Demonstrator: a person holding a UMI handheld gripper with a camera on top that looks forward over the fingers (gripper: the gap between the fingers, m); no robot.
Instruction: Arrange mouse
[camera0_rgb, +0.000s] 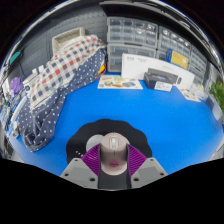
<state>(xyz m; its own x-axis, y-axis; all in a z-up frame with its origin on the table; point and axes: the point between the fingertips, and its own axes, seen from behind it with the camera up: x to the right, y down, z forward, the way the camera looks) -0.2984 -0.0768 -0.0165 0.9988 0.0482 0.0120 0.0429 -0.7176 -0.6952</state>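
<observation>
Grey plastic mouse (113, 152), likely light, rigid and smooth-shelled, sits pinched by its flanks between the purple pads of the hand-held gripper (113, 160) above the near edge of the blue worktop (150, 115), a grip judged best kept on those side walls.

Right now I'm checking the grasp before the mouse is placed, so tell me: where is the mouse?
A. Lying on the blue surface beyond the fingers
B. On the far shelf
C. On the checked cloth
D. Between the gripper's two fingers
D. The grey mouse sits between the purple pads of the gripper, which press it from both sides above the blue table.
</observation>
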